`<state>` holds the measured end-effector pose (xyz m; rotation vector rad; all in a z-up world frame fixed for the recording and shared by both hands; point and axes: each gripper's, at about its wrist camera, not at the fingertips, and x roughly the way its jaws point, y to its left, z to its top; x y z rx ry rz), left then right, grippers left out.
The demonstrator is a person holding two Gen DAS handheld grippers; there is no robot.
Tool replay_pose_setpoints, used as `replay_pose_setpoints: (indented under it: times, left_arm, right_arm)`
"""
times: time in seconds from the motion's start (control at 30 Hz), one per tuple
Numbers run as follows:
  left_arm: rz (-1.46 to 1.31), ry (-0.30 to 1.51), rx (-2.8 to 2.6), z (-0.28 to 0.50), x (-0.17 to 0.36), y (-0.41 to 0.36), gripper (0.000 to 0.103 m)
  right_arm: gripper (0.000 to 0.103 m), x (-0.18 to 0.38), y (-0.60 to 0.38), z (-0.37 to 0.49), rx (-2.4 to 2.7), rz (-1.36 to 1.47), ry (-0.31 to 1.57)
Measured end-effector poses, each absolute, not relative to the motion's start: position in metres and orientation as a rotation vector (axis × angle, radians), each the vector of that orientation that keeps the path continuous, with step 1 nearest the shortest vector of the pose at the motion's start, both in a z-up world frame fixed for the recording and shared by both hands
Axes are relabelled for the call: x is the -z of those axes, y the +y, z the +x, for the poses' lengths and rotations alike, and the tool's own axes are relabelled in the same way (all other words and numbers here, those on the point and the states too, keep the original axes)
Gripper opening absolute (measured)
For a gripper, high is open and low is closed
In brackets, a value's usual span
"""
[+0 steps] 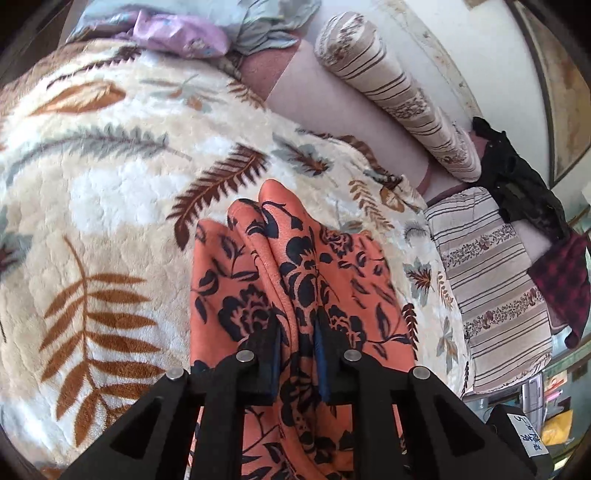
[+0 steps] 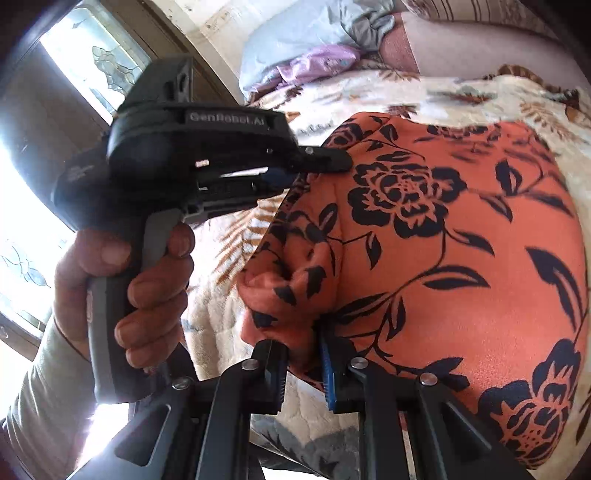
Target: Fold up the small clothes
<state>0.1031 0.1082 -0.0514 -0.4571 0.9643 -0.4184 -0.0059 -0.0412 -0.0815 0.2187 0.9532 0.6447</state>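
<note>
**Both grippers pinching one edge of the orange garment over the bed**

The cream plush blanket with brown and grey leaf print [image 1: 110, 177] is covering the bed and carrying everything else. On it the orange fabric garment with a black floral print [image 2: 461, 258] is lying partly lifted; it is the only garment being worked on. Its long axis is running away from the left gripper [image 1: 297, 354], straight ahead along that gripper's fingers, with the gathered folds ending in rounded humps at the far end. From the right gripper [image 2: 303, 373] the cloth is spreading up and to the right, its broad face bulging towards the camera.

Both grippers are narrowed and clamping the orange cloth: a ridge of it is standing between the left gripper's blue pads, and a bunched corner is sitting between the right gripper's. The person's hand [image 2: 147, 280] is wrapping the left gripper's grey handle, and that gripper is biting the garment's upper left edge, close beside the right gripper's hold. The two holds are sitting on the same side of the cloth, so the coming move probably turns on drawing them apart along that edge, or carrying it across.

Counted: one blanket, one orange garment, two grippers, two striped beige bolster cushions [image 1: 399, 92], and one loose heap of pale blue, lilac and grey clothes [image 1: 192, 29] at the far end.
</note>
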Motion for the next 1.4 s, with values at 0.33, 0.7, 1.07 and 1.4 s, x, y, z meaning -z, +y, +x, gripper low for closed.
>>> replay_pose_setpoints:
  times: [0.33, 0.7, 1.07, 1.4]
  left_arm:
    - [-0.576, 1.127, 0.252, 0.103, 0.106, 0.161, 0.070]
    - [-0.428, 1.183, 0.230, 0.031, 0.116, 0.150, 0.056]
    - [-0.541, 1.041, 0.298, 0.058, 0.077, 0.159, 0.074]
    - [-0.526, 1.162, 0.364, 0.081, 0.121, 0.139, 0.042]
  right_arm:
    - [0.046, 0.099, -0.041, -0.015, -0.692, 0.170, 1.019]
    - [0.077, 0.061, -0.192, -0.047, -0.575, 0.529, 0.858]
    - [0.078, 0.124, -0.257, 0.076, -0.449, 0.762, 1.099]
    - [0.072, 0.143, -0.204, 0.103, -0.563, 0.704, 1.187]
